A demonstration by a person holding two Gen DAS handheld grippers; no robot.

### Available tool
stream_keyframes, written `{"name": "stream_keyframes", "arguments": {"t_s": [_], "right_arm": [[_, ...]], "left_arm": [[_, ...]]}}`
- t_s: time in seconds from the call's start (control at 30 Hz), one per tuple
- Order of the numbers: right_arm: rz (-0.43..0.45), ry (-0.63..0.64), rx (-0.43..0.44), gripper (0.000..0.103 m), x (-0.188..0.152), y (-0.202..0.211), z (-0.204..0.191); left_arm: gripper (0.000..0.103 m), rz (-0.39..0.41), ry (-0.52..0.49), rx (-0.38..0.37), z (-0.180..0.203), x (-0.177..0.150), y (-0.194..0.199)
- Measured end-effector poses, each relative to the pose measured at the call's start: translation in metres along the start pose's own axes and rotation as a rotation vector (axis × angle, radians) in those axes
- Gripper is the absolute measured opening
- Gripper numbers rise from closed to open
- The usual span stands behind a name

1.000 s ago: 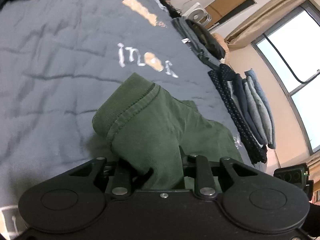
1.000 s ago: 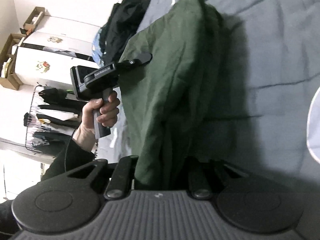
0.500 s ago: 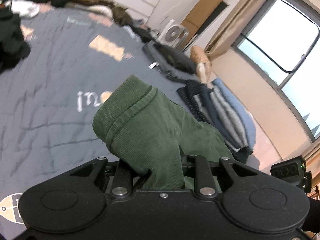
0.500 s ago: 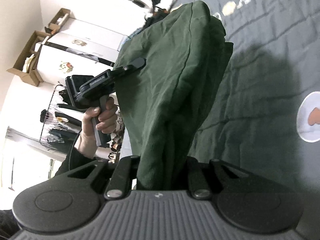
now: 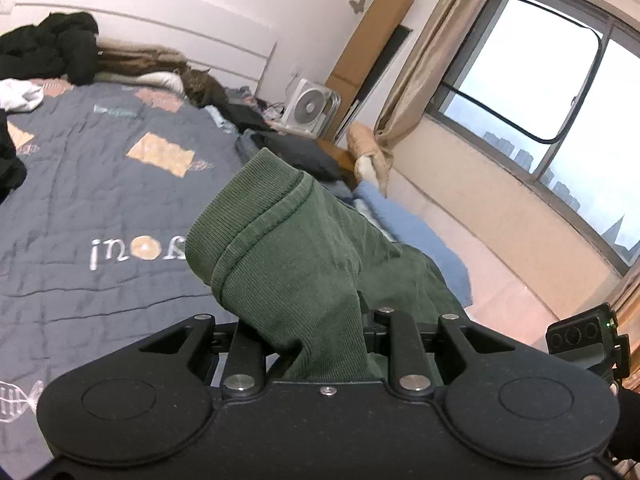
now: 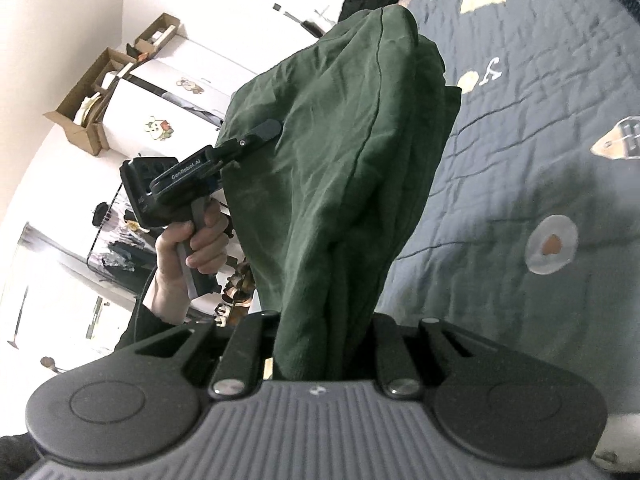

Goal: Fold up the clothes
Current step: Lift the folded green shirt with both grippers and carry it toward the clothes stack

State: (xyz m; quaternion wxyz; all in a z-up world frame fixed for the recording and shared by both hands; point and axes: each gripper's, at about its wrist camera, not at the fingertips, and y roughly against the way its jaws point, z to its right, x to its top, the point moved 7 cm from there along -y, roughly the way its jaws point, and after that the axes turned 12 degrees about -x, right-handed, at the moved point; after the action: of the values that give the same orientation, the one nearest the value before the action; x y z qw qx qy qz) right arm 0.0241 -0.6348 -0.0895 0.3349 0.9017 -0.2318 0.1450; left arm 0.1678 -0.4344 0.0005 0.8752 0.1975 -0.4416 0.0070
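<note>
A dark green garment (image 5: pixel 304 264) with a ribbed hem is held up in the air between both grippers, above the grey quilt (image 5: pixel 80 184). My left gripper (image 5: pixel 320 344) is shut on the ribbed edge; its fingertips are hidden by the cloth. My right gripper (image 6: pixel 320 344) is shut on another bunched part of the garment (image 6: pixel 348 152), which hangs and drapes in front of it. The left gripper also shows in the right wrist view (image 6: pixel 256 138), clamped on the cloth's far edge.
The quilt (image 6: pixel 540 128) covers a bed. A black clothes pile (image 5: pixel 52 44) lies at its head, blue and dark clothes (image 5: pixel 400 224) along its right side. A fan (image 5: pixel 310 110), curtain and window (image 5: pixel 560 120) stand beyond. A white cabinet (image 6: pixel 160 112) with boxes is behind.
Both grippers have risen and tilted up with the green garment, lifting it off the quilt. More of the room and window is in view.
</note>
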Motion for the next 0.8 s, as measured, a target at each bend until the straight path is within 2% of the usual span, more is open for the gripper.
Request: {"name": "stream_keyframes", "arguments": {"t_s": [0.47, 0.63, 0.8], "right_arm": [[0.064, 0.076, 0.044, 0.015, -0.014, 0.115, 0.047], [0.097, 0.08, 0.049, 0.015, -0.008, 0.159, 0.077], [0.124, 0.066, 0.047, 0.015, 0.01, 0.192, 0.112]], "left_arm": [[0.023, 0.092, -0.087, 0.012, 0.138, -0.006, -0.069], [0.023, 0.096, -0.113, 0.009, 0.181, 0.003, -0.113], [0.023, 0.08, -0.118, 0.001, 0.202, 0.015, -0.163]]}}
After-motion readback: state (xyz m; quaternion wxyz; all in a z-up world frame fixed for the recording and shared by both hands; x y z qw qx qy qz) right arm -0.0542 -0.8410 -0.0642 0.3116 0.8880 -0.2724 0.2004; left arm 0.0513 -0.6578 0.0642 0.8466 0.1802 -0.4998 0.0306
